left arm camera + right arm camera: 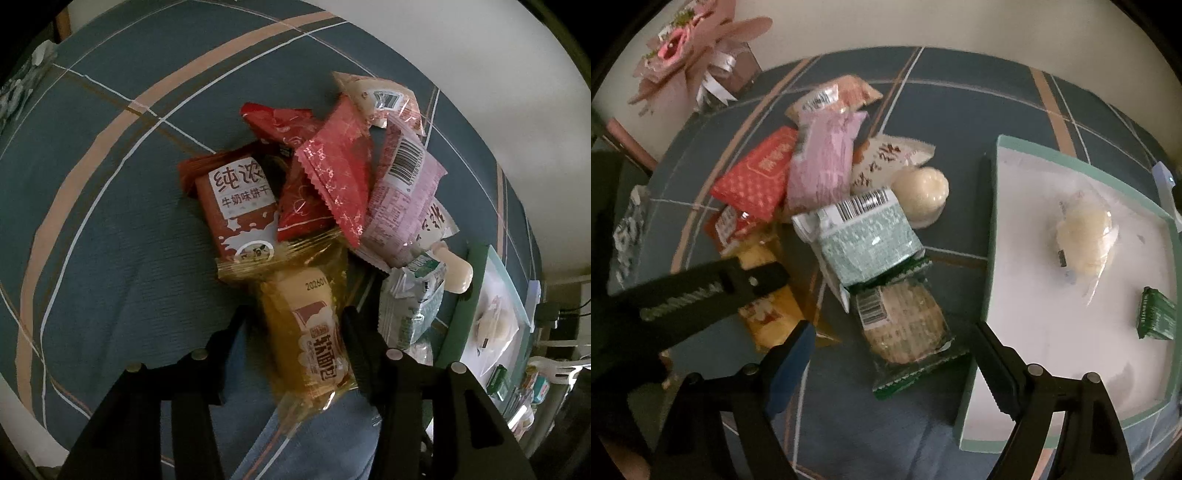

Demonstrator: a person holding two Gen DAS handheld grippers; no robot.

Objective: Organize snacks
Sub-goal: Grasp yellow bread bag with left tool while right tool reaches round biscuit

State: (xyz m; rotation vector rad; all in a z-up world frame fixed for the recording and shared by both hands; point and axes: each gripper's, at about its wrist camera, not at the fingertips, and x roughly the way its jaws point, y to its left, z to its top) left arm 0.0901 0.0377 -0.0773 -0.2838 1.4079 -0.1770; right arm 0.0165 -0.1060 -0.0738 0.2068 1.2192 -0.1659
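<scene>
A pile of snack packets lies on a blue plaid cloth. In the left wrist view my left gripper (295, 317) has its fingers on both sides of a yellow soft-bread packet (314, 332) at the near edge of the pile; the jaws touch its wrapper. Behind it lie a brown milk-biscuit packet (236, 206), red packets (332, 173) and a pink packet (402, 199). In the right wrist view my right gripper (890, 339) is open and empty, over a clear packet of round biscuits with green edges (905, 325). The left gripper (713, 288) shows there on the yellow packet (768, 314).
A shallow teal-rimmed white tray (993, 236) lies to the right of the pile, holding a clear-wrapped pale bun (1086, 236) and a small green packet (1156, 314). A mint-green packet (864, 240) and a round pale cake (923, 192) are in the pile. A pink bouquet (690, 48) stands at the far left.
</scene>
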